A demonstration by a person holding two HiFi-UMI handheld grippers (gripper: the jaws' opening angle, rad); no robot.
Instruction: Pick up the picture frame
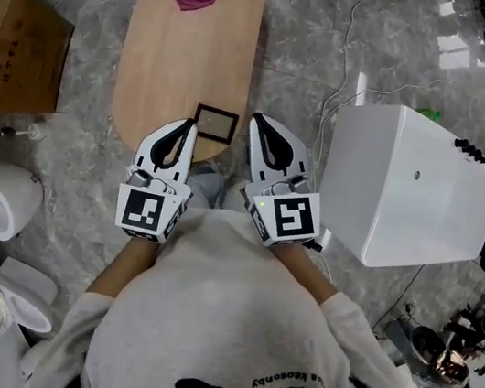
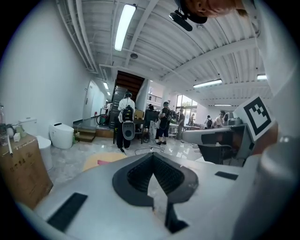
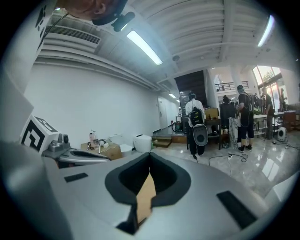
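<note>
Approach: left claw (image 1: 189, 125) and right claw (image 1: 257, 120), both closed and empty, flank the frame (image 1: 215, 124) at the surface's (image 1: 187, 58) near end. Next, one must open.

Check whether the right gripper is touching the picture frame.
Apart. The head view shows a bare strip between the shut tips of the right gripper and the right edge of the picture frame on the wooden table.
</note>
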